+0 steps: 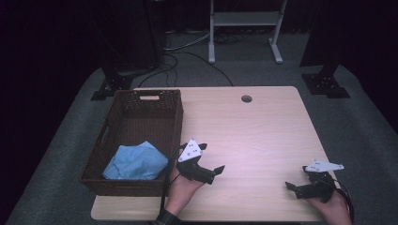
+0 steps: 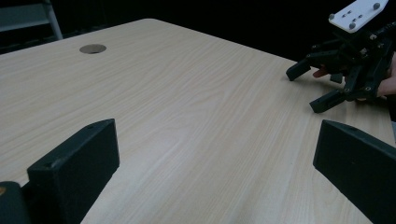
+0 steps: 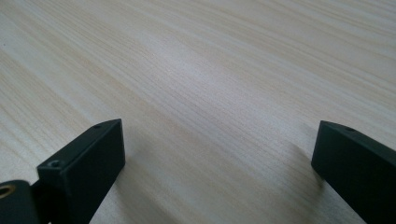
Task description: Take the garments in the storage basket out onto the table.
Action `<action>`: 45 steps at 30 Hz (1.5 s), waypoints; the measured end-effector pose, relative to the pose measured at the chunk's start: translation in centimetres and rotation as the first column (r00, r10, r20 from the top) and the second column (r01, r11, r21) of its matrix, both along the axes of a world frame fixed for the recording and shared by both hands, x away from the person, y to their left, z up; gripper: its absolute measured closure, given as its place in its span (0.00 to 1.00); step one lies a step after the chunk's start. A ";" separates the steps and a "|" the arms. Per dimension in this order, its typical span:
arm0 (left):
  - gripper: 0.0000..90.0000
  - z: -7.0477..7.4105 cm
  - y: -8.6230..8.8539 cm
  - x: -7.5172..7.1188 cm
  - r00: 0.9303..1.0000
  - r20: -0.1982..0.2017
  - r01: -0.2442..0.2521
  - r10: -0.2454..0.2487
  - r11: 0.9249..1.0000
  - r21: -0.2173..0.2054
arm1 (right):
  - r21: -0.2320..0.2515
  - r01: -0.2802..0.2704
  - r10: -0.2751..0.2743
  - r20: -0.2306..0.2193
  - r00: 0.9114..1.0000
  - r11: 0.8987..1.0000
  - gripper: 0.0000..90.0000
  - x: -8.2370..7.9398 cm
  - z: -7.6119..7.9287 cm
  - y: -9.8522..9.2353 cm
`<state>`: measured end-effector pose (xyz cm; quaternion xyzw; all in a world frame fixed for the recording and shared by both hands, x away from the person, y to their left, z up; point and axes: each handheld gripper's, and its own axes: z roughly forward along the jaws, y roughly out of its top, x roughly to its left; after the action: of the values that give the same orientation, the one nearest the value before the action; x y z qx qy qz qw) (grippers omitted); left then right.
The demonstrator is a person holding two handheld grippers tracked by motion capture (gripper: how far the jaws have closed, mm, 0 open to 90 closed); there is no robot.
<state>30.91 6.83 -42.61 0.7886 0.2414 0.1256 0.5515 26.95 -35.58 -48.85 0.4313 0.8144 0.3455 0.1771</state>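
High view: the blue cloth (image 1: 136,162) lies crumpled in the near end of the basket (image 1: 174,123), just left of the left gripper (image 1: 212,160), the nearer of the 2; the right gripper (image 1: 300,179) is well apart.

Left gripper view: jaws wide apart, empty, facing away from the cloth over the table (image 2: 187,102).

Right gripper view: jaws equally wide, holding nothing.

Lab or studio: dark curtains (image 1: 56,37), equipment stands (image 1: 324,79), floor cables (image 1: 187,44).
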 end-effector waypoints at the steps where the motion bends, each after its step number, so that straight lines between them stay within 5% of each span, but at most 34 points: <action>1: 0.00 0.0 0.0 0.0 1.000 0.000 0.000 0.000 1.000 0.000 | 0.000 0.000 0.000 0.000 1.000 1.000 0.02 0.0 0.0 0.0; 45: 0.00 1.4 0.2 0.6 1.000 0.004 -0.012 0.012 1.000 -0.029 | 0.000 0.000 0.000 0.000 1.000 1.000 0.02 0.0 0.0 0.0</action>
<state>31.53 7.08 -41.16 0.7787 0.2466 0.1270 0.5627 26.95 -35.58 -48.85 0.4314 0.8143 0.3455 0.1771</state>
